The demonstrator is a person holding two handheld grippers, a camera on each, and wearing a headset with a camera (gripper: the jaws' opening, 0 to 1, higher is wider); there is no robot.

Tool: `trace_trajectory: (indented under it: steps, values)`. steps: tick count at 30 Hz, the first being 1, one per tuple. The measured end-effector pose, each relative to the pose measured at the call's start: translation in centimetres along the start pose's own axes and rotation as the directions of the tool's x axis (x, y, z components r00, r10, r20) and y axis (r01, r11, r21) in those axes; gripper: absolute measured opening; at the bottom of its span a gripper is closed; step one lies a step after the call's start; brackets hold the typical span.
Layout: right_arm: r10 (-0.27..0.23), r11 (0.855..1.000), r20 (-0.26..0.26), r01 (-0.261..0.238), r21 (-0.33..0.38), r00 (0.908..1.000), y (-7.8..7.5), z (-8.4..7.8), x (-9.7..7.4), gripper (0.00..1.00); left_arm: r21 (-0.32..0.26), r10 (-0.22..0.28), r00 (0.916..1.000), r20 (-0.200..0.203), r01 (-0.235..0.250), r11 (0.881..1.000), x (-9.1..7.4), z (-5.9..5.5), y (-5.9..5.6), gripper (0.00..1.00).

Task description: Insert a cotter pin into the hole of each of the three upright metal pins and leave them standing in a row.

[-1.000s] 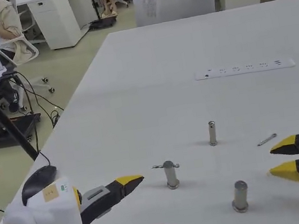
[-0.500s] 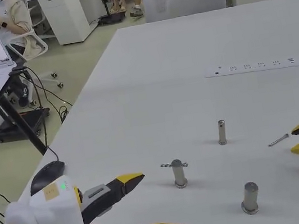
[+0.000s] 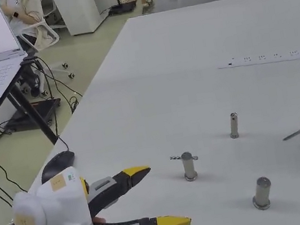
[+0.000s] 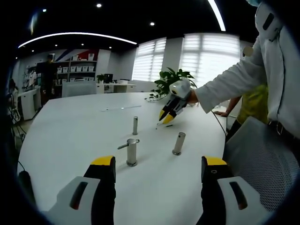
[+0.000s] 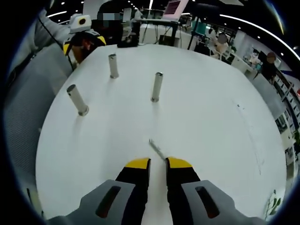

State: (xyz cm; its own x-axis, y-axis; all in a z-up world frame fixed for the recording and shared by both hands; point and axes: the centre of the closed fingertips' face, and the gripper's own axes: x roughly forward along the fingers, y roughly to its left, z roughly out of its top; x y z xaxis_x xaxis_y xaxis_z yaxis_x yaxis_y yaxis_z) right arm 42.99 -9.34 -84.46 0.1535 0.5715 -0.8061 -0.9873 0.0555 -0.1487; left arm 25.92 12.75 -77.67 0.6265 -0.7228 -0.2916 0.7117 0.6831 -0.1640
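Right gripper view: the cotter pin (image 5: 157, 150) lies on the table, its near end reaching the right gripper's (image 5: 158, 162) narrowly parted jaws.

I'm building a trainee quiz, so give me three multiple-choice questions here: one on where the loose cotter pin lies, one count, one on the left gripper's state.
1. Where is the loose cotter pin? A on the floor; B on the table just ahead of the right gripper; C on the laptop.
2. How many upright metal pins carry a cotter pin? A none; B three; C one.
3. The left gripper is: A open, empty; B shut on a pin; C shut, empty.
B: it lies before the yellow tips. C: only the leftmost pin is threaded. A: its jaws stand wide apart.
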Motion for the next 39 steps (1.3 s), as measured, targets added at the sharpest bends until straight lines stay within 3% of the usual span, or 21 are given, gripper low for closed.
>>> trace_trajectory:
  steps: [11, 16, 21, 27, 34, 39]
  values:
    - [0.059, 0.994, -0.066, -0.065, -0.093, 0.9961, -0.1, -0.2, 0.9, 0.12, 0.004, -0.001, 1.0000, -0.007, 0.001, 1.000, 0.0, 0.1, 0.0, 0.74]
    - [0.095, 0.983, -0.116, -0.112, -0.144, 0.9887, -0.3, -0.6, 1.2, 0.10, 0.005, -0.003, 0.9999, -0.010, 0.003, 1.000, 0.1, 0.2, -0.1, 0.74]
    - [0.133, 0.965, -0.148, -0.163, -0.206, 0.9799, -0.1, -0.3, 1.6, 0.09, 0.005, 0.000, 0.9999, -0.012, 0.000, 1.000, -0.1, 0.1, -0.1, 0.74]
    - [0.169, 0.928, -0.224, -0.231, -0.293, 0.9599, -0.2, -0.2, 1.7, 0.08, 0.004, 0.002, 0.9999, -0.015, -0.002, 1.000, -0.1, 0.2, 0.1, 0.74]
    - [0.171, 0.925, -0.218, -0.233, -0.302, 0.9609, -0.4, 0.3, 2.0, 0.08, 0.003, 0.008, 0.9999, -0.014, -0.008, 1.000, -0.2, 0.2, 0.2, 0.74]
    - [0.176, 0.906, -0.232, -0.249, -0.341, 0.9568, -0.1, 0.5, 2.2, 0.08, 0.000, 0.011, 0.9998, -0.015, -0.011, 1.000, -0.3, 0.1, 0.3, 0.74]
